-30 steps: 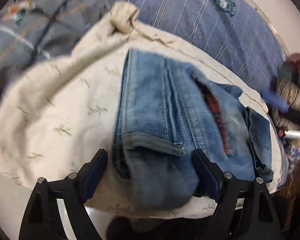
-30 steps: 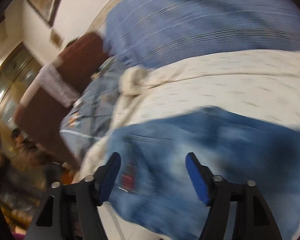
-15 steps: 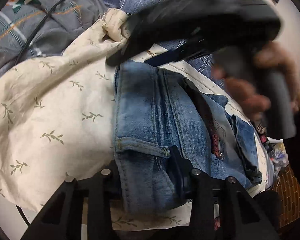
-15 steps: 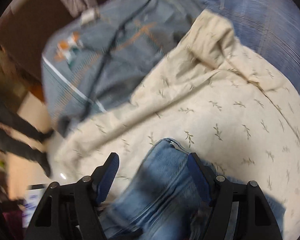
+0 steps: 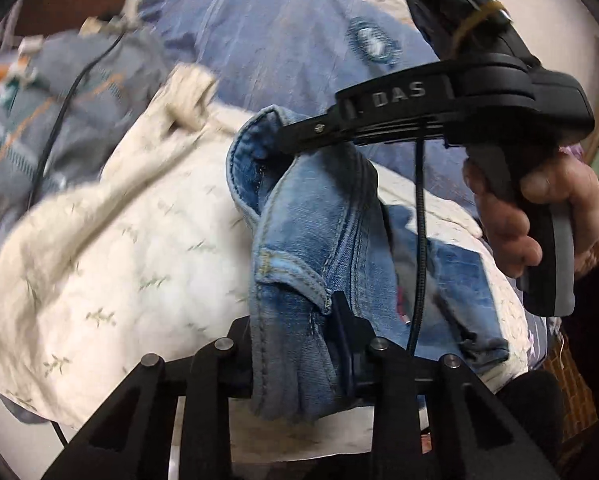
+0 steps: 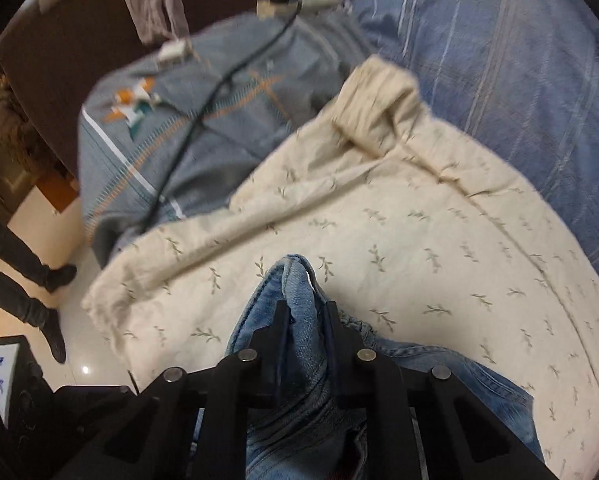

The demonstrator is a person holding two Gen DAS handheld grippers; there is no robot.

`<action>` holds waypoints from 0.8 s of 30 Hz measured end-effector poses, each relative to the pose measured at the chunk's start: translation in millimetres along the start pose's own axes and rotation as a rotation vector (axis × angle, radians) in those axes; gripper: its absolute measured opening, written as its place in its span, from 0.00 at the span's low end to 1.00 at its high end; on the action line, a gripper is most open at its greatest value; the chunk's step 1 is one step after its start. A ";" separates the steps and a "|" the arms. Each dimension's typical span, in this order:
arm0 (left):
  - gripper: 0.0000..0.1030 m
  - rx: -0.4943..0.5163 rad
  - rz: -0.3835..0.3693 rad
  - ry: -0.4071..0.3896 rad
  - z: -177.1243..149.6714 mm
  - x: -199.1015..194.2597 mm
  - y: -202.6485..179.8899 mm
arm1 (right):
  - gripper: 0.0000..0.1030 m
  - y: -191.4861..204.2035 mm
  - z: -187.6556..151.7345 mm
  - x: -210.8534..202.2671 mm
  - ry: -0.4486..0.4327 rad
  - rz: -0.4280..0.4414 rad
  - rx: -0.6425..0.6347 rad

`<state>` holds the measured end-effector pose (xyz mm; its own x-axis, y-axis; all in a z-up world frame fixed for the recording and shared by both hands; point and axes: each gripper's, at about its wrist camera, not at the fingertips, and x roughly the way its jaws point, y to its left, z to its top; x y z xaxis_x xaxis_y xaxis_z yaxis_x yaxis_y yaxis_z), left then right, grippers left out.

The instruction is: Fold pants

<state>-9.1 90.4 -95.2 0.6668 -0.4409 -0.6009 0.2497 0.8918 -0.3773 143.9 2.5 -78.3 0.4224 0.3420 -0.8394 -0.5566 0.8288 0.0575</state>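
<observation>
Jeans [image 5: 319, 240] sit at centre frame in both views, bunched over a cream leaf-print blanket [image 5: 139, 260]. Left gripper [image 5: 295, 344] at the lower centre of the left view is clamped narrow on a hemmed fold of the denim. Right gripper [image 6: 305, 320], low in its own view, pinches another raised fold; from the left view it enters at the upper right, held by a hand [image 5: 539, 216]. Blue striped bedding [image 6: 499, 60] fills the upper right.

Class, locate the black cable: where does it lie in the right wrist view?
In the right wrist view, the black cable runs diagonally across the grey-blue quilt at upper left, left of the cream leaf-print sheet and well beyond the jeans.
</observation>
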 end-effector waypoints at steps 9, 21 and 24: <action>0.27 0.285 -0.129 -0.036 22.7 -19.6 -121.7 | 0.16 -70.3 -63.1 -137.6 -0.297 0.020 0.230; 0.40 0.567 -0.237 0.146 -1.2 49.0 -272.7 | 0.07 -260.5 -244.6 -208.4 -0.535 0.022 0.758; 0.56 0.647 -0.248 0.143 -11.2 34.3 -273.6 | 0.07 -302.3 -287.0 -201.4 -0.581 0.091 0.903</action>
<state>-62.4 -169.8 -20.5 0.4481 -0.6086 -0.6549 0.7793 0.6249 -0.0476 21.8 -444.1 -81.8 0.8135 0.3801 -0.4402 0.0299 0.7285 0.6844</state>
